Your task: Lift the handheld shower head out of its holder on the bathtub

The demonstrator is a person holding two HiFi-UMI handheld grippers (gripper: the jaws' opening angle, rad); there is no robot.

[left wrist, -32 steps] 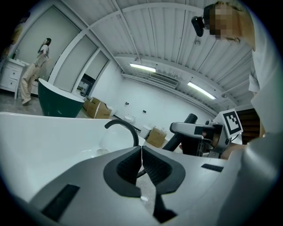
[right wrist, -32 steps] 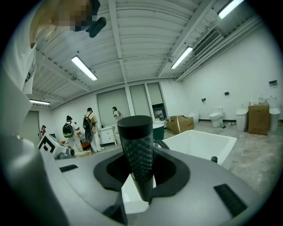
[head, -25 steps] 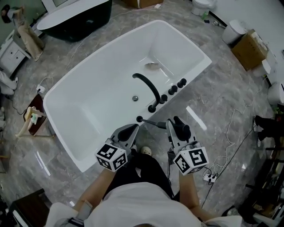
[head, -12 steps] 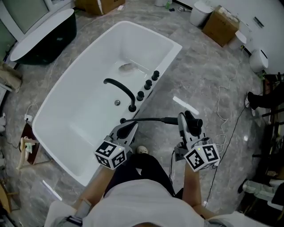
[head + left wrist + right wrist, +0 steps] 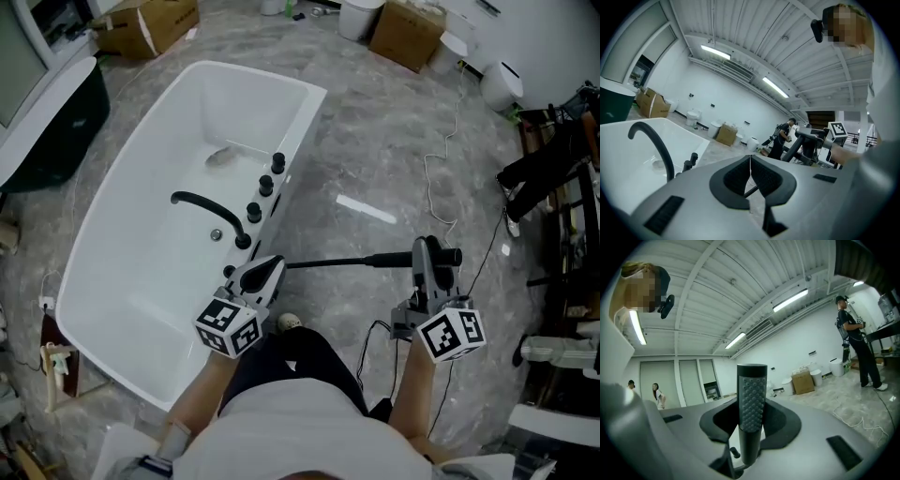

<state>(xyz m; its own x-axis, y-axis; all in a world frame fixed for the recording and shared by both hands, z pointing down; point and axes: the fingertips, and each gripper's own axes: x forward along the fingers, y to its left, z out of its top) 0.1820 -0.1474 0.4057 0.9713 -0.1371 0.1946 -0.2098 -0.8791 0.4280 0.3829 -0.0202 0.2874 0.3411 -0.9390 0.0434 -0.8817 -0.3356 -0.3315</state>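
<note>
A white bathtub (image 5: 122, 216) fills the left of the head view, with a black arched faucet (image 5: 202, 202) (image 5: 654, 136) and black knobs (image 5: 265, 187) on its near rim. My right gripper (image 5: 433, 251) is shut on the black handheld shower head (image 5: 451, 255), well to the right of the tub over the floor. In the right gripper view the shower head (image 5: 751, 404) stands upright between the jaws, dotted face toward the camera. Its black hose (image 5: 328, 263) runs level back to the tub rim. My left gripper (image 5: 270, 267) (image 5: 750, 159) is shut, holding nothing, at the rim above the hose.
Cardboard boxes (image 5: 408, 28) (image 5: 150, 23) stand at the far wall, and a black tub (image 5: 47, 122) at far left. White cables (image 5: 441, 178) trail over the grey marble floor. Dark equipment (image 5: 553, 159) crowds the right edge. A person (image 5: 855, 341) stands at the right.
My right gripper has carried the shower head rightward, away from the tub, drawing the hose out long. The left gripper has kept near the rim. The head view has swung right.
</note>
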